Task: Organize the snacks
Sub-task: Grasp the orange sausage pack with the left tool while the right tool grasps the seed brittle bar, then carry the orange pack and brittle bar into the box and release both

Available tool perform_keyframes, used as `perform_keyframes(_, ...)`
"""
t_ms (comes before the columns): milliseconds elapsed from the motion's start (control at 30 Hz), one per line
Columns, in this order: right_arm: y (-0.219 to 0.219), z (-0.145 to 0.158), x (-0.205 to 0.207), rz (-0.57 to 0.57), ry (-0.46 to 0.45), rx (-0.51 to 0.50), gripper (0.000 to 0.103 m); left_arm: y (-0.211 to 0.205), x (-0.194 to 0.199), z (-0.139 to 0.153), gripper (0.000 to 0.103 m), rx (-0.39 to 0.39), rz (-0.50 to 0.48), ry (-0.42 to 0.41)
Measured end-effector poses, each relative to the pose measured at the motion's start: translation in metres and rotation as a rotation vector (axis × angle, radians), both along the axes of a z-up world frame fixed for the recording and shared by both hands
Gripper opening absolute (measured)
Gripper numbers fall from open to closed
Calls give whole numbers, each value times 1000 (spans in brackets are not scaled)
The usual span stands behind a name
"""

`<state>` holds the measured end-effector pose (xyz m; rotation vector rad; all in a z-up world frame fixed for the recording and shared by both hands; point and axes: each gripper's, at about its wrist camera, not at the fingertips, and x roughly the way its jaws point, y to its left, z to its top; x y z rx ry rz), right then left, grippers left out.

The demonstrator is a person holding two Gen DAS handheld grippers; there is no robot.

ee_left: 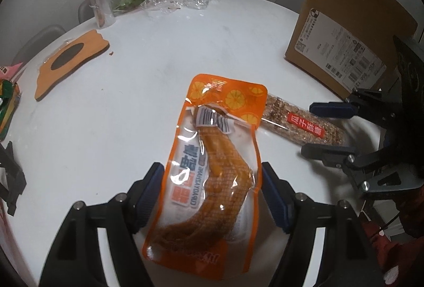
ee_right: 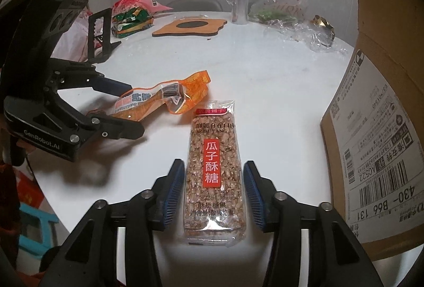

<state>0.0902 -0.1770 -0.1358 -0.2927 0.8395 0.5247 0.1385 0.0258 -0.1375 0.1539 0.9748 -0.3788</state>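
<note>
Glossy plastic orange pouch [ee_left: 212,175], clear crinkly seed bar wrapper [ee_right: 215,170], matt cardboard box [ee_right: 376,144]
</note>
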Motion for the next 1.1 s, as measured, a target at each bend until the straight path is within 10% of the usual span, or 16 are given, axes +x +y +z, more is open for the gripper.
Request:
perform_keyframes(667,6,7,2,7,-71,-43,38,3,-13,7,65,9,52,-54)
perform_keyframes(1100,15,66,-22,75,-154,16,38,30,-41,69,65,-75,145,-215)
